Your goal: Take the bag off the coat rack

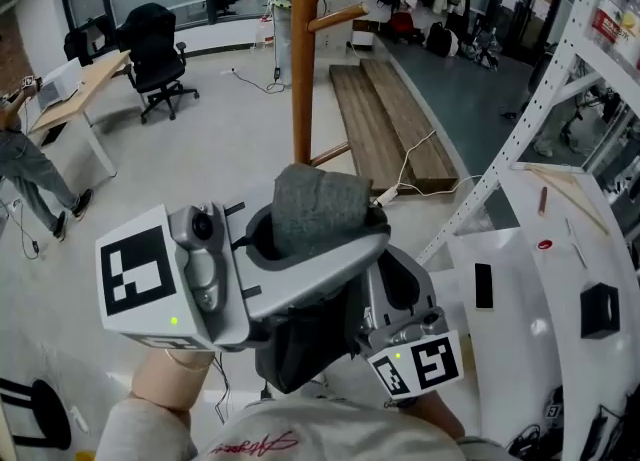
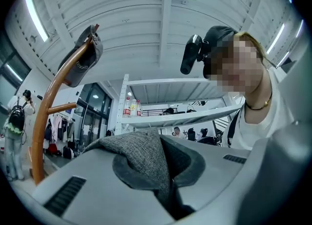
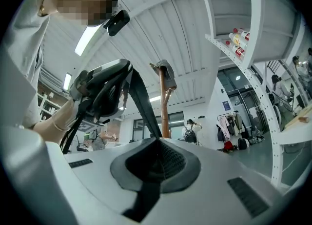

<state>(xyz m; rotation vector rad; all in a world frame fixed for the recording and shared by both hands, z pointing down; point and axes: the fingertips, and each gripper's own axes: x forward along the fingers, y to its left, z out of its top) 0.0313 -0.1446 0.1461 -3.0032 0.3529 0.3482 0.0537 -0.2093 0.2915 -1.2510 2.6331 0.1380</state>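
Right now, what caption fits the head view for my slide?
Left gripper and right gripper hold the grey bag clear of the coat rack.

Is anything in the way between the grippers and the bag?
Nothing visible. The left gripper is shut right on the grey knitted bag, and the right gripper is shut on its black strap. The brown wooden coat rack stands apart, beyond the bag.
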